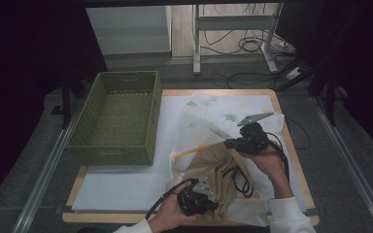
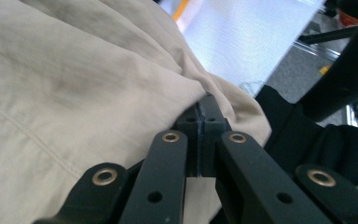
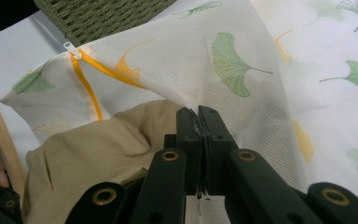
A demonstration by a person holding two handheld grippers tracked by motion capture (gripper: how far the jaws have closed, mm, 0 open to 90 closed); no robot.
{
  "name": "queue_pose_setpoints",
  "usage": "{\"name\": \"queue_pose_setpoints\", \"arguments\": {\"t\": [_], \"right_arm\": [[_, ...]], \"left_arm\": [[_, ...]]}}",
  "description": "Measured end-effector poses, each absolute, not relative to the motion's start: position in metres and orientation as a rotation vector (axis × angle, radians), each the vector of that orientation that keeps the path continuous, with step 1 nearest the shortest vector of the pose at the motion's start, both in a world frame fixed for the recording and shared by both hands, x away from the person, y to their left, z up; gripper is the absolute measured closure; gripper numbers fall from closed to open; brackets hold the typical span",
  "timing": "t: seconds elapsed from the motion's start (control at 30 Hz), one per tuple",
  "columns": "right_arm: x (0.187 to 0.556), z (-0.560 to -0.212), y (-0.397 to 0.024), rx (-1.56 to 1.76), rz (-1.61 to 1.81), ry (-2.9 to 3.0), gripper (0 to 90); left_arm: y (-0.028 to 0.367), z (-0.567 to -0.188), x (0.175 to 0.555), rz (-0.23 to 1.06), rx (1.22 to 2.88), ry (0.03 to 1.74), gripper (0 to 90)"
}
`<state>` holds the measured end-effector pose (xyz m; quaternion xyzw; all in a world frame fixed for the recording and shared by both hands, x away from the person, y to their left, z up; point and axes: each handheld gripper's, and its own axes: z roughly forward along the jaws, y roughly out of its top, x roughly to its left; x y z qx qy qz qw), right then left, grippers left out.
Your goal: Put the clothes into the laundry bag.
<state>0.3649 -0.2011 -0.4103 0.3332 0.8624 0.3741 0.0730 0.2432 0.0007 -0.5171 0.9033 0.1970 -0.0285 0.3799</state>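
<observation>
Tabletop: beige cloth (image 1: pixel 212 167) bunched, axis unclear

Tan cloth (image 1: pixel 213 170) is what I'm working: plain beige woven fabric, crumpled and creased, bunched in a heap at the near right of the bench, partly tucked inside the mesh bag (image 1: pixel 209 124). I have a fold of it pinched at its near edge. The bag is white see-through mesh printed with green and yellow ginkgo leaves, with an orange zipper (image 3: pixel 86 77) that is open. Its top layer is lifted and held up by the edge over the cloth; the rest lies flat, spread across the bench's right half.
</observation>
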Motion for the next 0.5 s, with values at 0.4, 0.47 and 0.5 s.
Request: {"name": "queue_pose_setpoints", "arguments": {"t": [0.4, 0.47, 0.5], "right_arm": [[0.365, -0.411, -0.201, 0.997, 1.122, 2.594, 86.2], [0.365, -0.411, -0.200, 0.998, 1.121, 2.595, 86.2], [0.365, -0.411, -0.200, 0.998, 1.121, 2.595, 86.2]], "left_arm": [[-0.009, -0.522, 0.254, -0.042, 2.342, 0.506, 90.0], [-0.012, -0.522, 0.257, -0.029, 2.326, 0.532, 90.0], [-0.012, -0.522, 0.259, -0.027, 2.327, 0.536, 90.0]]}}
